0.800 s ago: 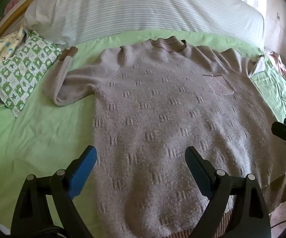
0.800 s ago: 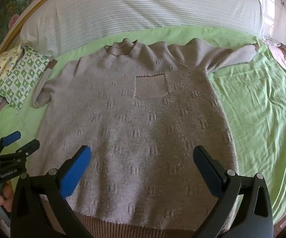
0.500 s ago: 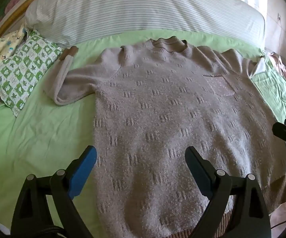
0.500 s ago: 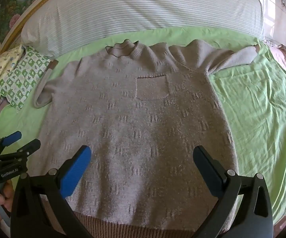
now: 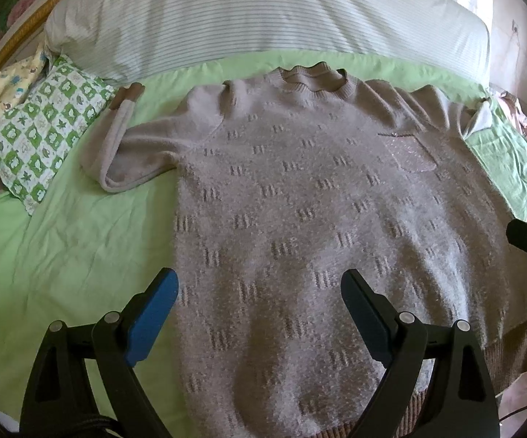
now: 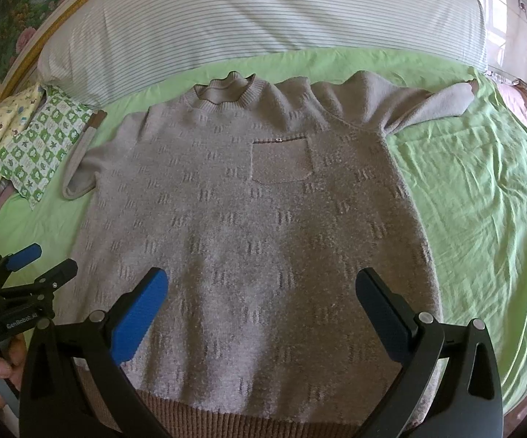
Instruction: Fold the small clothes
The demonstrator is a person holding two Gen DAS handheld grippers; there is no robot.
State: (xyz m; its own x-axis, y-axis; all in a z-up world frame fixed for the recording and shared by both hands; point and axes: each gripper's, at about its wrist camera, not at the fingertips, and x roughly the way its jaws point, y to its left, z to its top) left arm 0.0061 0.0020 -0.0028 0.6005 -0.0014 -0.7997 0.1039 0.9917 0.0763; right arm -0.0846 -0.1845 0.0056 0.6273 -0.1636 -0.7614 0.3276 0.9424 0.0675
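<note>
The taupe knitted pocket sweater lies flat, collar away, hem nearest both wide-open, empty grippers, left gripper over its left edge, right gripper mid-body.

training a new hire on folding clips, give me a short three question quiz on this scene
1. True or false: the sweater lies spread flat, front side up, on the green sheet.
2. Which side of the sweater, as seen from the right wrist view, has its sleeve bent back so the cuff points toward the striped pillow? A) left B) right C) neither
3. What state are the left gripper and right gripper in, and do they hold anything?

Key
1. True; the chest pocket faces up.
2. A.
3. Both open, holding nothing, above the sweater's lower part.
</note>
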